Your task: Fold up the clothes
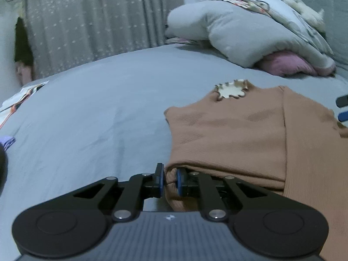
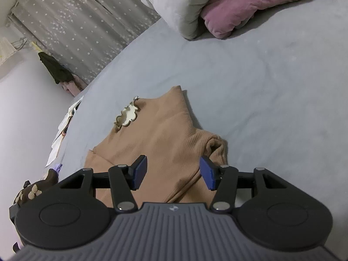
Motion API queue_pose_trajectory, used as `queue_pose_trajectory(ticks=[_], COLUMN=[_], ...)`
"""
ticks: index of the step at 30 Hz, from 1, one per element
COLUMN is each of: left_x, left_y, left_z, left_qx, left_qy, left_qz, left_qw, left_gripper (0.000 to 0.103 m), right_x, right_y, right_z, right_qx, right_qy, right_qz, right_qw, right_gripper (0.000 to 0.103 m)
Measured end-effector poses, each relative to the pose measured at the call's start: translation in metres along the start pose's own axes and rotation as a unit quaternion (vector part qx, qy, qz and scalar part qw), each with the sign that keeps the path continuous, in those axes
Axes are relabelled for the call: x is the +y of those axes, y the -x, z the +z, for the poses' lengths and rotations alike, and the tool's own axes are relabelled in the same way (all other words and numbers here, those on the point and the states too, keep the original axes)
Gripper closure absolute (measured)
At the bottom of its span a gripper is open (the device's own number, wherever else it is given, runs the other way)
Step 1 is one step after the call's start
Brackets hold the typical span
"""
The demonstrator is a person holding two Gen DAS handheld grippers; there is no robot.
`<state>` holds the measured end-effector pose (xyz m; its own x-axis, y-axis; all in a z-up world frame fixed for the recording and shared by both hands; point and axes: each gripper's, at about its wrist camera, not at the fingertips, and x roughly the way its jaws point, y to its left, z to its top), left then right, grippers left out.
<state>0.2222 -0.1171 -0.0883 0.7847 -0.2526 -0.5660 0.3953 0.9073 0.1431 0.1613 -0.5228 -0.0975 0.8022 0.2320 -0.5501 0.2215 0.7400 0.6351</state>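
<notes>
On the bed (image 2: 271, 87), the tan top (image 2: 156, 143) points collar-away; left jaws pinch its hem, right jaws gape.

The left gripper (image 1: 169, 179) points forward and somewhat downward. Its two fingers are drawn almost together and pinch a fold of the brown top (image 1: 228, 134) between the blue pads (image 1: 179, 181) — the cloth bunches up in the narrow gap. The right gripper (image 2: 173, 173) is also tilted downward, with its jaws about half apart. Its blue pads (image 2: 207, 173) stand above the same top and press on nothing.
</notes>
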Motion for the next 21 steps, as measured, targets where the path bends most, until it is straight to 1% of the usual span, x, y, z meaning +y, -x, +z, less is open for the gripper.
queue_pose_trajectory(ticks=[2,4,5,7,8,9,10,12,13,15,17,18,19,20,21], left_x=[0.001,0.006,0.012,0.03,0.041,0.048,0.055,0.061,0.059,0.047,0.035,0.035,0.035,0.036,0.037], left_y=[-0.001,-0.004,-0.004,-0.005,-0.004,-0.003,0.001,0.011,0.018,0.03,0.038,0.04,0.042,0.044,0.047], left_z=[0.0,0.0,0.0,-0.001,-0.002,-0.003,-0.003,-0.003,-0.001,0.007,0.017,0.02,0.023,0.025,0.027], left_qx=[-0.001,-0.004,-0.005,0.0,0.008,0.012,0.014,0.013,0.011,0.005,0.001,0.002,0.004,0.005,0.004], left_qy=[0.004,0.011,0.027,0.075,0.101,0.117,0.13,0.137,0.126,0.087,0.06,0.068,0.085,0.103,0.117], left_qz=[0.002,-0.006,-0.022,-0.071,-0.089,-0.096,-0.1,-0.104,-0.098,-0.074,-0.049,-0.035,-0.016,0.003,0.014], left_qw=[1.0,0.9999,0.9994,0.9946,0.9909,0.9884,0.9865,0.985,0.9871,0.9935,0.997,0.9971,0.9962,0.9946,0.9931], left_gripper=[0.091,0.089,0.089,0.087,0.083,0.07,0.064,0.064,0.064,0.063,0.063,0.057,0.046,0.041,0.036], right_x=[-0.001,-0.003,-0.004,-0.004,-0.003,-0.001,0.004,0.011,0.016,0.021,0.023,0.022,0.02,0.02,0.022], right_y=[0.002,0.005,0.006,0.008,0.009,0.01,0.011,0.01,0.008,0.002,-0.006,-0.012,-0.018,-0.019,-0.016], right_z=[0.001,0.003,0.003,0.005,0.005,0.005,0.004,0.003,0.001,-0.003,-0.008,-0.01,-0.012,-0.013,-0.012], right_qx=[-0.002,-0.005,-0.006,-0.008,-0.009,-0.01,-0.012,-0.01,-0.003,0.009,0.03,0.049,0.066,0.066,0.057], right_qy=[-0.002,-0.006,-0.008,-0.009,-0.007,-0.003,0.009,0.029,0.041,0.057,0.077,0.086,0.095,0.098,0.102], right_qz=[0.001,0.0,-0.001,0.004,0.008,0.011,0.018,0.033,0.045,0.045,0.021,-0.012,-0.044,-0.05,-0.055], right_qw=[1.0,1.0,1.0,1.0,1.0,1.0,1.0,0.999,0.998,0.997,0.996,0.995,0.992,0.992,0.992], right_gripper=[0.047,0.047,0.047,0.047,0.047,0.047,0.047,0.047,0.046,0.046,0.045,0.042,0.042,0.042,0.042])
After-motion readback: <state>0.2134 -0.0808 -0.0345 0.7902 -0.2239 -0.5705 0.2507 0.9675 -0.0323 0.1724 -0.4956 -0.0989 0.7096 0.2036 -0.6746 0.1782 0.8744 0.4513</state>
